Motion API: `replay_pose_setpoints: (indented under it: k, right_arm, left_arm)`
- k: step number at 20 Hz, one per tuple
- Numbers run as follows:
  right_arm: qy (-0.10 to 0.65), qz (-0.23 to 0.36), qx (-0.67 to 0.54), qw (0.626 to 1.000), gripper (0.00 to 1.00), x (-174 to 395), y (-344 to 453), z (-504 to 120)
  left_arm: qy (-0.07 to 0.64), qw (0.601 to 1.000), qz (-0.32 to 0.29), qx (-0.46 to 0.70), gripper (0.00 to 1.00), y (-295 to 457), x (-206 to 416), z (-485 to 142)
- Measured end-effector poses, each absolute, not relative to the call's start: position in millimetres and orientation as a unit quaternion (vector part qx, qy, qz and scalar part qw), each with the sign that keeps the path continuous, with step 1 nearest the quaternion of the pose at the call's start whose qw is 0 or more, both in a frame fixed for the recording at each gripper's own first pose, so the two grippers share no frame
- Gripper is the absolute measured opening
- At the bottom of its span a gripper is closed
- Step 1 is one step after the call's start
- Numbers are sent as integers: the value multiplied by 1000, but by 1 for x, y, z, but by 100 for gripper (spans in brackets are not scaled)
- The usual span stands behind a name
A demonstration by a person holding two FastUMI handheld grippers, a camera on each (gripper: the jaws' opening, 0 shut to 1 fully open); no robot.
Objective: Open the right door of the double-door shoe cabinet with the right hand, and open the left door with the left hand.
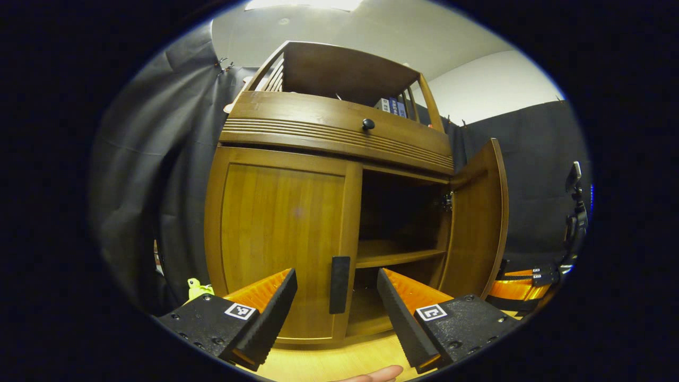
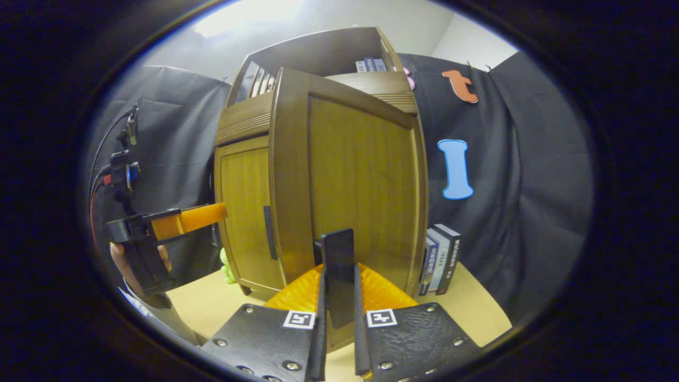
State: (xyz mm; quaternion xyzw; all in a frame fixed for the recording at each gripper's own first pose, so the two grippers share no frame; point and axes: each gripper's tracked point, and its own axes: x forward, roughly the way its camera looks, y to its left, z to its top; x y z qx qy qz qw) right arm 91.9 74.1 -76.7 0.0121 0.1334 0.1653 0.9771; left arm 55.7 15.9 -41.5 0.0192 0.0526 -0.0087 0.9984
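The shoe cabinet [image 1: 318, 138] stands on the light wooden counter [image 1: 329, 363], in front of the black cloth wall. It is tall, made of brown wood, with a wide drawer above the two doors and an open rack on top.

In the left gripper view the right door [image 1: 475, 223] is swung open, and behind it I see the dark inside with a shelf [image 1: 398, 253]. The left door [image 1: 281, 239] is closed, flat with the cabinet front. Its dark vertical handle [image 1: 339, 285] sits at the inner edge, low on the door.

The left gripper [image 1: 337, 305] has its fingers wide apart, one on each side of this handle, near it but not touching it.

In the right gripper view the right gripper [image 2: 338, 318] is clamped on the dark handle [image 2: 338, 276] of the right door; both fingers press on it from the two sides. The other gripper, held by a hand [image 2: 124, 260], is farther off at the left side of this view, near the closed door.

Some books [image 2: 439, 260] stand on the counter just beside the cabinet. A small black knob [image 1: 368, 124] is on the drawer. A small yellow-green object [image 1: 199, 289] lies at the left foot of the cabinet.
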Motion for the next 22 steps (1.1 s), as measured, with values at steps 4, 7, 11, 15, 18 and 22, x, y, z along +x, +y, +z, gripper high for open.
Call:
replay_pose_setpoints:
  k: [4, 7, 11, 15, 18, 22]
  right_arm:
    - [148, 143, 30, 978, 22, 85, 59, -75]
    - [146, 121, 15, 982, 20, 84, 40, -73]
    - [133, 40, -24, 990, 2, 85, -14, -69]
    - [125, 28, -15, 992, 1, 92, -51, -67]
    - [131, 46, -11, 990, 0, 98, -69, -69]
    - [131, 70, -6, 989, 1, 103, -85, -68]
  left_arm:
    - [61, 998, -28, 21, 94, 5, 53, -47]
    - [59, 997, -32, 26, 94, 1, 51, -46]
    - [58, 997, -33, 27, 94, -1, 49, -45]
    - [58, 997, -29, 28, 94, -1, 49, -47]
    - [62, 997, -28, 33, 94, -2, 52, -51]
    - [72, 996, -30, 40, 94, -8, 56, -59]
